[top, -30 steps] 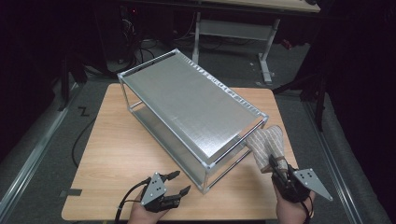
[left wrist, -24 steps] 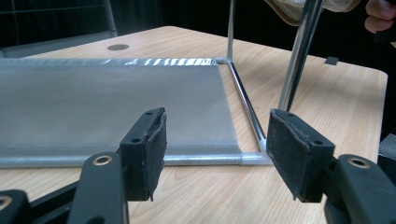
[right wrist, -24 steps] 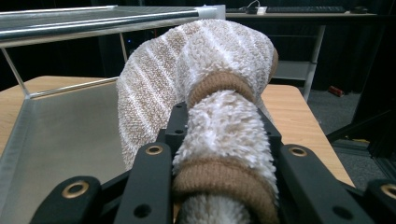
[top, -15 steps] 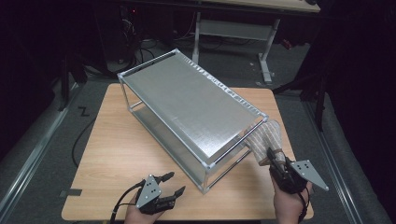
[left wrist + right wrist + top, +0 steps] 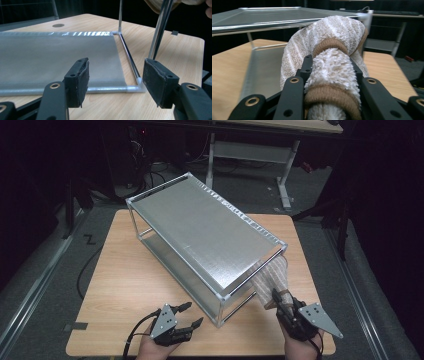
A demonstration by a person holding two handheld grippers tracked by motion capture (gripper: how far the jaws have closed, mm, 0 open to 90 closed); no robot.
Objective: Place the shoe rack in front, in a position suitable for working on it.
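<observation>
Item: striped towel (image 5: pixel 272 277), clamped in the right gripper (image 5: pixel 281 301) jaws at the near end of the metal rack (image 5: pixel 200 227) on the bench (image 5: pixel 120 285). Left gripper (image 5: pixel 189 315): jaws open, empty. Step: hanging the towel, apparently. Next: lift it clear over the top rail.

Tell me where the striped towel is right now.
In the high view the striped towel hangs at the table's near right, clamped in the right gripper and draped against the near right end of the metal rack.
</observation>
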